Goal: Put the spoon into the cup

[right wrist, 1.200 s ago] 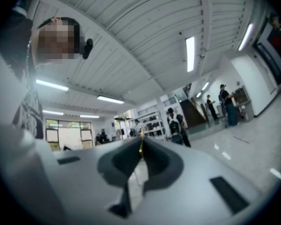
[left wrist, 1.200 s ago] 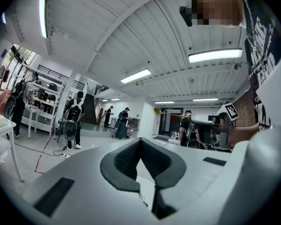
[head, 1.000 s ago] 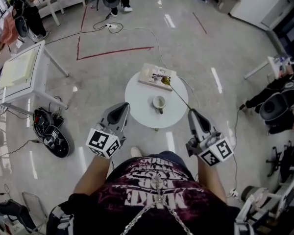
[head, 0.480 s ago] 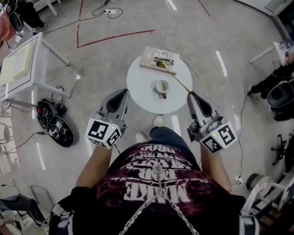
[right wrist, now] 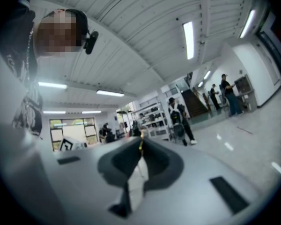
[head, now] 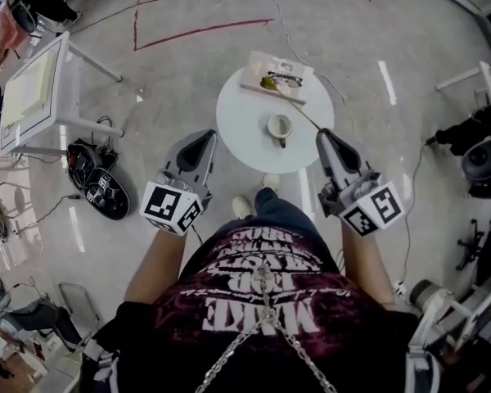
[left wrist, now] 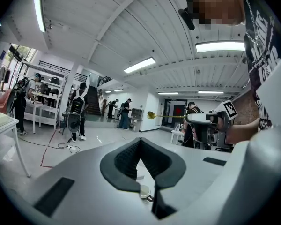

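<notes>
A white cup [head: 279, 126] stands near the middle of a small round white table [head: 239, 128]. My right gripper [head: 322, 135] is at the table's near right edge, shut on the end of a long golden spoon [head: 268, 82]. The thin handle slants up past the cup and the bowl hovers over the far side. In the right gripper view the handle [right wrist: 140, 144] shows between the closed tips. My left gripper [head: 205, 137] is shut and holds nothing, just left of the table. From the left gripper view, the spoon [left wrist: 152, 115] sticks out level from the right gripper [left wrist: 200, 118].
A light board [head: 280, 72] with small items lies on the table's far edge. On the floor to the left are a white square table [head: 33, 97] and a black device [head: 99, 189] with cables. Red tape lines [head: 204, 29] mark the floor beyond. Office chairs [head: 484, 160] stand at the right.
Both grippers have edged forward and a little lower toward the round table, and the head view has shifted with them. The spoon stays gripped in the right gripper.
</notes>
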The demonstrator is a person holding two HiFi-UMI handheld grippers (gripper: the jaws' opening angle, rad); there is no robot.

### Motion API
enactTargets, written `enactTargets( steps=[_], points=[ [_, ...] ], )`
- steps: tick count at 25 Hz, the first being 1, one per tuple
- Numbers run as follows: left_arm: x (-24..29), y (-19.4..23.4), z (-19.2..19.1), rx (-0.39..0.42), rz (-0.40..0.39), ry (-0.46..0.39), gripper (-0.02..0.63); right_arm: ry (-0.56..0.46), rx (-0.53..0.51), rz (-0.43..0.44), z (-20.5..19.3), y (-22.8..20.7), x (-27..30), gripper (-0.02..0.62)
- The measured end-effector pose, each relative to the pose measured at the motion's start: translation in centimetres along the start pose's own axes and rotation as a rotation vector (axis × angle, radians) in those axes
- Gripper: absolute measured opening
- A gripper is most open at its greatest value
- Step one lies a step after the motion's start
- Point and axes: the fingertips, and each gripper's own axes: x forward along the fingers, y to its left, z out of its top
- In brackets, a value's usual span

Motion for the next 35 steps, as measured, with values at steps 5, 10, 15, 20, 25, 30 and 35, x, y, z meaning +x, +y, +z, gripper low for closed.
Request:
enactTargets(
  steps=[5, 10, 15, 20, 25, 30, 35],
  points=[
    [2.6, 0.0, -0.4, 0.002, -0.025, 0.024, 0.028, 0.012, 0.011, -0.023, -0.5, -2.5, 0.6, 0.035],
    [5.4, -0.8, -0.6, 0.009, -0.065, 0.044, 0.028, 0.014, 0.025, -0.041, -0.9, -4.4, 0.6, 0.035],
    [8.5, -1.5, -0.8, 0.045, -0.109, 0.059, 0.028, 0.021, 0.05, -0.066, -1.9, -6.1, 0.5, 0.035],
    [11.3, -1.3, -2.5, 0.051, -0.109, 0.082, 0.028, 0.066, 0.05, -0.071, -4.1, -7.9, 1.9, 0.035],
    [14.0, -1.6, -2.9, 0.028, -0.116, 0.085, 0.028, 0.104, 0.033, -0.05, -4.7, -8.5, 4.1, 0.035],
    [15.7, -1.6, -4.3, 0.012, -0.105, 0.083, 0.028, 0.131, 0.021, -0.018, -6.3, -9.1, 5.8, 0.035],
    [16.3, -0.5, -7.8, -0.016, -0.067, 0.151, 0.028, 0.212, 0.039, -0.034, -10.2, -11.1, 5.4, 0.035]
  ],
)
